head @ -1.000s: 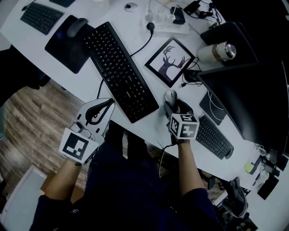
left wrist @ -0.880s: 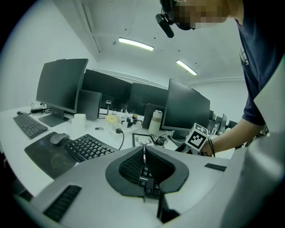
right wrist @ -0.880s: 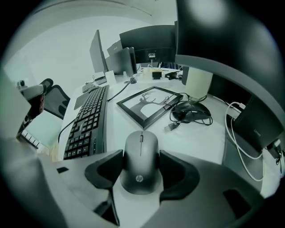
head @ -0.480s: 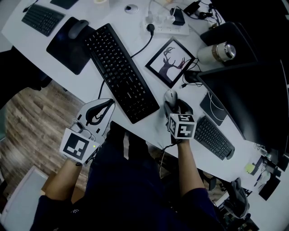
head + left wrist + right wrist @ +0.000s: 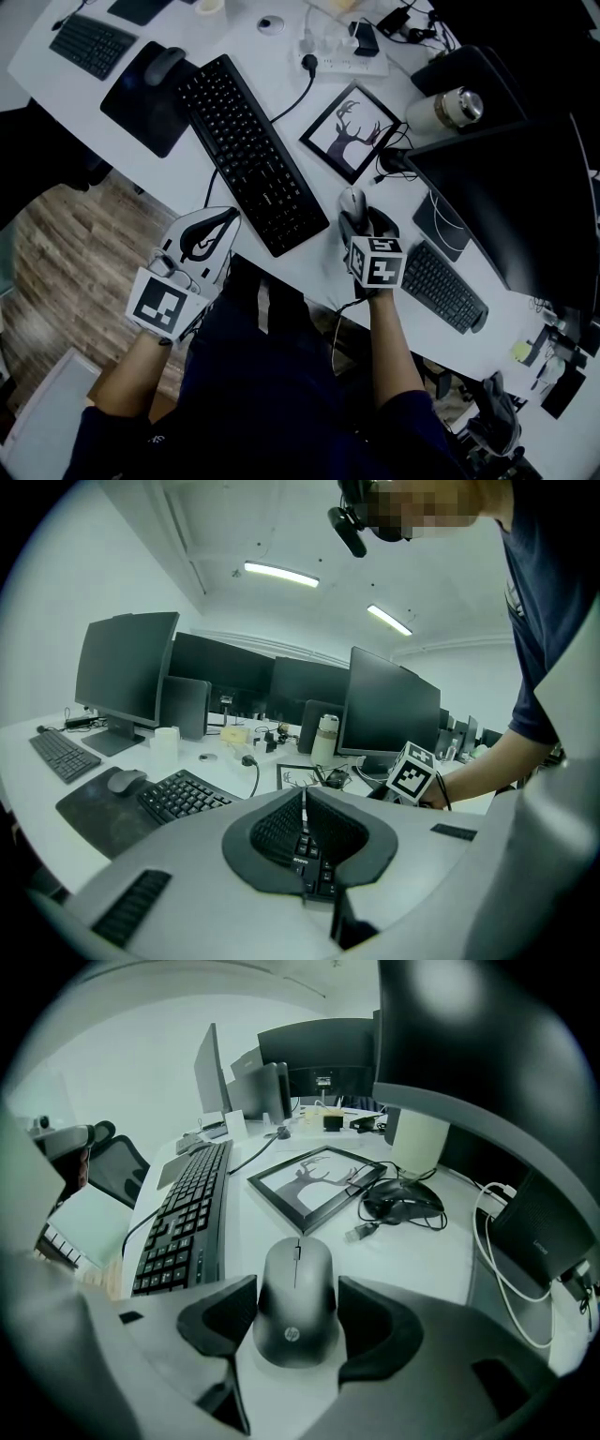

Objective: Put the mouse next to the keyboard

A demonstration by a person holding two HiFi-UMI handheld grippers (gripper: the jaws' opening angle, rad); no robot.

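Note:
A grey mouse [image 5: 352, 200] [image 5: 295, 1321] rests on the white table just right of the long black keyboard [image 5: 248, 150] [image 5: 187, 1213]. My right gripper [image 5: 355, 213] [image 5: 295, 1288] has a pad pressed against each side of the mouse's rear half and is shut on it. My left gripper [image 5: 225, 219] [image 5: 303, 799] hovers at the table's near edge by the keyboard's front end. Its pads meet with nothing between them, so it is shut.
A framed deer picture [image 5: 354, 128] lies beyond the mouse, with a wired black mouse [image 5: 405, 1199] to its right. A second mouse [image 5: 162, 64] sits on a dark mat [image 5: 141, 98] left of the keyboard. A small keyboard [image 5: 442, 286], a monitor [image 5: 511, 197] and a bottle [image 5: 450, 109] are on the right.

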